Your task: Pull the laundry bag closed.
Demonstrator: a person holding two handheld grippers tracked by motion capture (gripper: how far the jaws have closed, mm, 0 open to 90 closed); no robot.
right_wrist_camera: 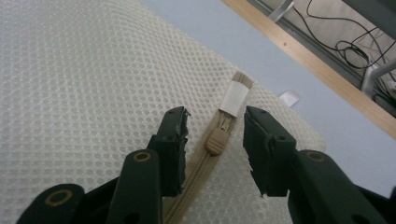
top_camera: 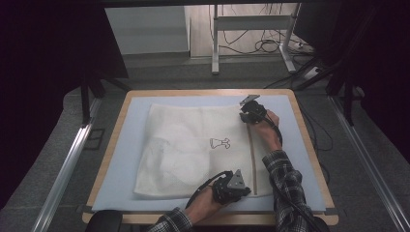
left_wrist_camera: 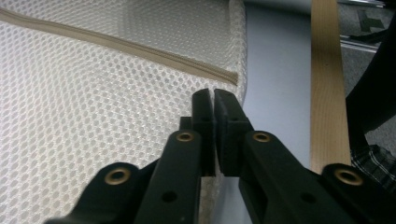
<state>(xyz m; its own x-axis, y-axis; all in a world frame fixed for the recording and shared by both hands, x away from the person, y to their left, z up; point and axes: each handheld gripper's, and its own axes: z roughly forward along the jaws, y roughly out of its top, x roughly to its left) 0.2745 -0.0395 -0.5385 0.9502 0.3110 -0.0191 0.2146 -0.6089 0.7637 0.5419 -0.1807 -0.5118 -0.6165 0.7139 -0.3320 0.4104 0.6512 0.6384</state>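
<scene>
Zipper pull [right_wrist_camera: 215, 142] lying lengthwise between the released jaws of the right gripper [right_wrist_camera: 215, 133], left gripper [left_wrist_camera: 214, 100] clenched on the mesh bag [left_wrist_camera: 93, 107] edge.

1. The mesh bag [top_camera: 193, 150] under my hands is white net cloth, an open honeycomb weave, matt and slightly rough.
2. Its zipper [right_wrist_camera: 205, 158] is beige woven tape with a smooth, dull plastic-looking pull tab [right_wrist_camera: 216, 142]; a white fabric band [right_wrist_camera: 233, 98] covers the end.
3. My left gripper [left_wrist_camera: 215, 100] and right gripper [right_wrist_camera: 215, 126] are matt black plastic with brass-coloured metal rivets.
4. The table mat [top_camera: 130, 125] is smooth, matt pale blue.
5. The table edge [left_wrist_camera: 327, 93] is light wood with visible grain.
</scene>
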